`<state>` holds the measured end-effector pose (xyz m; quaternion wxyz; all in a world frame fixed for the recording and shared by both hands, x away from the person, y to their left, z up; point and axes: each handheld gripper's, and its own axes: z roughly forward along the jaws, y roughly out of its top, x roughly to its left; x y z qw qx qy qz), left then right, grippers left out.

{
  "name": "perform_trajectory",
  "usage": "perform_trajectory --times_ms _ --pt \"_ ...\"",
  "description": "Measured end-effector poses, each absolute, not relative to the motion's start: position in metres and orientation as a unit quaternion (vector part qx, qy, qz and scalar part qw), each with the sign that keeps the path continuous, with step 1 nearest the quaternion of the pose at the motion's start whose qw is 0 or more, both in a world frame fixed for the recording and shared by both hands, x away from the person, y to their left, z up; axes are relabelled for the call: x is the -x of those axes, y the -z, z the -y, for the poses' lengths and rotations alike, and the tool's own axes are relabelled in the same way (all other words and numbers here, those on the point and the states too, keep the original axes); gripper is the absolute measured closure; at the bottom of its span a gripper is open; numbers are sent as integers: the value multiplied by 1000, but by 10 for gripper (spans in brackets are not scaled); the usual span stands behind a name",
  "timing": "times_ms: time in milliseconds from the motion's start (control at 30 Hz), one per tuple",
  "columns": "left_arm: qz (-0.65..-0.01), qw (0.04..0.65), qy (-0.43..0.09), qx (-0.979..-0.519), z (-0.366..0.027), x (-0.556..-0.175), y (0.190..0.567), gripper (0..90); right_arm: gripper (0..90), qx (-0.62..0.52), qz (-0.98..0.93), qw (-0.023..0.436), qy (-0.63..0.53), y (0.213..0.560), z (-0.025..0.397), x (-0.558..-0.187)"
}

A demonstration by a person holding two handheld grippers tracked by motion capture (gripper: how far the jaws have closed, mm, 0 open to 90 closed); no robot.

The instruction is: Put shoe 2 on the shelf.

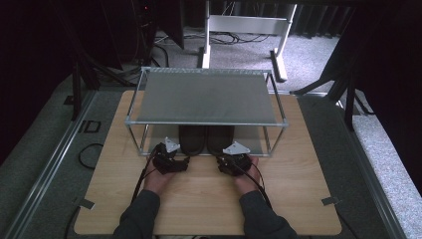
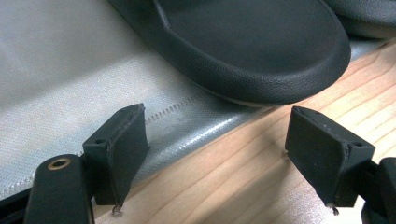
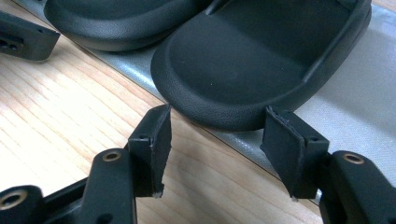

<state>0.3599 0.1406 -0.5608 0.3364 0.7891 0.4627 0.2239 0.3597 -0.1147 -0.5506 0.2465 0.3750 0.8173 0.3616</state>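
Two black slippers, the left one (image 1: pixel 192 139) and the right one (image 1: pixel 220 139), lie side by side on the lower grey shelf (image 1: pixel 254 142) of a metal-framed rack. Their heels reach the shelf's front edge. My left gripper (image 1: pixel 174 152) is open just before the left slipper's heel (image 2: pixel 252 46), with nothing between its jaws (image 2: pixel 224 154). My right gripper (image 1: pixel 230 153) is open too, and its jaws (image 3: pixel 215 144) stand on either side of the right slipper's heel (image 3: pixel 243 65) without gripping it. The other slipper (image 3: pixel 116 23) lies beside it.
The rack's top shelf (image 1: pixel 206 97) overhangs the slippers, with thin frame posts (image 1: pixel 130 132) at the corners. The rack stands on a wooden table (image 1: pixel 209 199) with bare board in front. A black cable (image 1: pixel 89 155) lies off the table's left edge.
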Motion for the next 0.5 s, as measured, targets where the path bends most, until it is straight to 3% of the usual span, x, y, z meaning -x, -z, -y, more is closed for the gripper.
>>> perform_trajectory --times_ms 500 --pt "-470 361 -215 -776 -146 -357 560 231 440 -367 -816 249 -371 547 116 -357"
